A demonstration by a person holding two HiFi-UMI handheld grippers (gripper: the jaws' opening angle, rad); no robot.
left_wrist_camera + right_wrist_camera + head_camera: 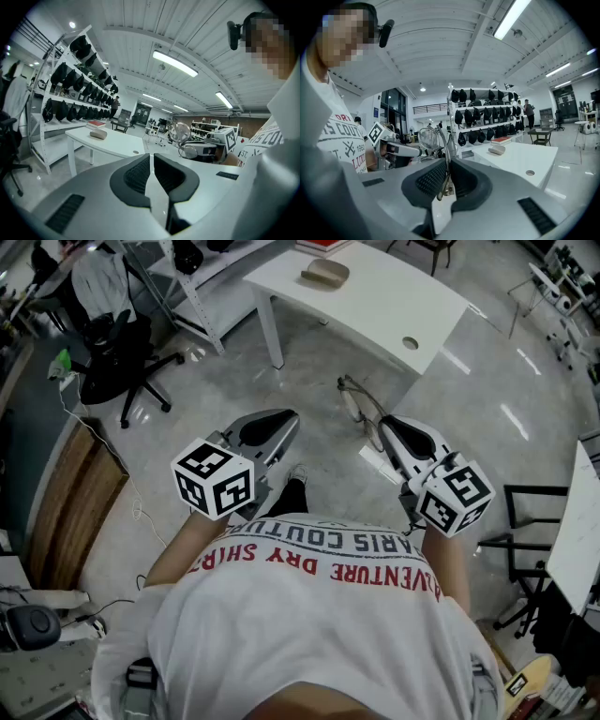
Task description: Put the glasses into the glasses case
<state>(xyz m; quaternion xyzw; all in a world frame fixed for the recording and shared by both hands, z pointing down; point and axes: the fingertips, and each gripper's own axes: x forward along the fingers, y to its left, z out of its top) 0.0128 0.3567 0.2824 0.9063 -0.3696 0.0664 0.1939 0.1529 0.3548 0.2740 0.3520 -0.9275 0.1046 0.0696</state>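
Note:
My right gripper (388,430) is shut on one temple arm of the wire-rimmed glasses (360,407), which stick out ahead of it in mid-air. In the right gripper view the thin arm runs between the pads (446,171) and a round lens of the glasses (428,138) stands above the jaws. My left gripper (277,426) hangs level beside it, jaws together with nothing between them (151,161); from it I see the glasses (179,132) to the right. The beige glasses case (325,274) lies closed on the white table, well ahead of both grippers.
The white table (394,306) has a round cable hole (410,343) and a red book (323,245) at its far edge. A black office chair (122,362) stands at the left. Racks of black bags (70,89) line the wall behind the table.

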